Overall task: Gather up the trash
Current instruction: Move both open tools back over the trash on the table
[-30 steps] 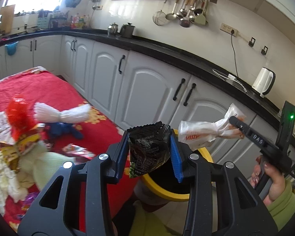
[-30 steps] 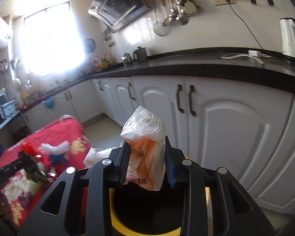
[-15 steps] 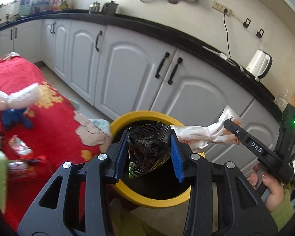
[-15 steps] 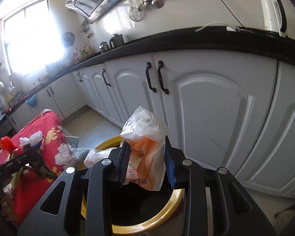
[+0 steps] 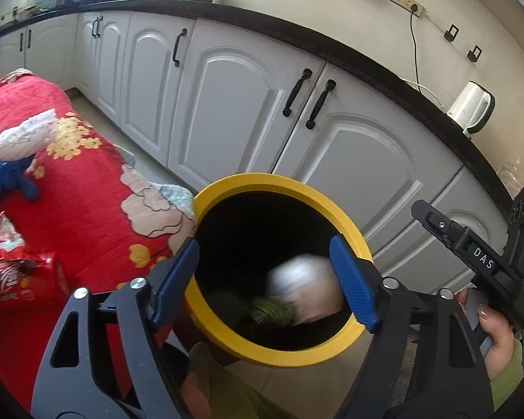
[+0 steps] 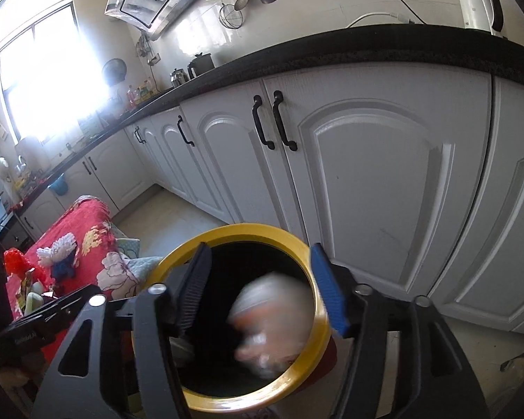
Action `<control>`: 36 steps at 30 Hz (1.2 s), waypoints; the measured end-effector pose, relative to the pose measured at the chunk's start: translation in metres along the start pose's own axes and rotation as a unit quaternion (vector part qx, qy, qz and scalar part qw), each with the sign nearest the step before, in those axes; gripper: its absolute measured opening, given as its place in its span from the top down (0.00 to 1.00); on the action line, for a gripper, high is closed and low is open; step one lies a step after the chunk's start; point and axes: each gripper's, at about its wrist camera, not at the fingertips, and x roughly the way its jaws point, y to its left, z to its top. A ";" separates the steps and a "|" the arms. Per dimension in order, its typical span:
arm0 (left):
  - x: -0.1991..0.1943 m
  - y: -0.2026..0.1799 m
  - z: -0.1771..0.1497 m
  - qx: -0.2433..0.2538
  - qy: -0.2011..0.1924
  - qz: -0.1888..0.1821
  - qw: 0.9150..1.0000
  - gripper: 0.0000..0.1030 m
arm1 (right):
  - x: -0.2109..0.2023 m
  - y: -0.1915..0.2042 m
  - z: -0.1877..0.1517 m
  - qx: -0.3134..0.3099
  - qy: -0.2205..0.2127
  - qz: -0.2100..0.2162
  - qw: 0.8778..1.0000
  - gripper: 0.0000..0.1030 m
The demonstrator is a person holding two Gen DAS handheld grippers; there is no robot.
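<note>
both grippers are held over the mouth of the yellow-rimmed trash bin point(image 5: 335, 351), and their jaws are opening with nothing pressed between the pads. between and just below the fingers of the left gripper point(image 5: 265, 279) a dark green snack wrapper point(image 5: 270, 310) is seen blurred inside the bin, apparently falling or just landed. between the fingers of the right gripper point(image 6: 260, 288) a white and orange plastic bag point(image 6: 272, 317) is caught in motion blur, already below the fingertips and within the rim. the drop step is judged to be nearly done for these two pieces. the light bag could still be snagged on the rim beside the right finger or be carried out by air if the gripper is swept away too quickly. a blue pad could be knocked against the rim, since both sets of fingertips sit close to it, and the bin might be tipped. more litter, including a red snack packet point(image 5: 10, 276), is left on the red floral cloth point(image 5: 87, 202) to the left of the left fingers, so the task is judged unfinished
</note>
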 end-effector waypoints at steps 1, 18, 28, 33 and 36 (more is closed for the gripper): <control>-0.005 0.000 0.000 0.001 -0.005 0.002 1.000 0.21 | -0.001 0.001 0.000 0.001 -0.001 0.003 1.000 0.38; -0.104 0.030 0.014 0.011 -0.111 0.121 0.986 0.11 | -0.040 0.059 0.014 -0.031 -0.049 0.071 0.996 0.22; -0.150 0.064 0.018 -0.011 -0.152 0.166 0.974 0.11 | -0.045 0.120 0.011 -0.076 -0.042 0.121 0.989 0.20; -0.164 0.081 0.018 -0.027 -0.164 0.182 0.969 0.11 | -0.044 0.152 0.012 -0.098 -0.036 0.144 0.984 0.19; -0.171 0.091 0.019 -0.036 -0.171 0.193 0.966 0.11 | -0.042 0.172 0.013 -0.111 -0.034 0.158 0.980 0.18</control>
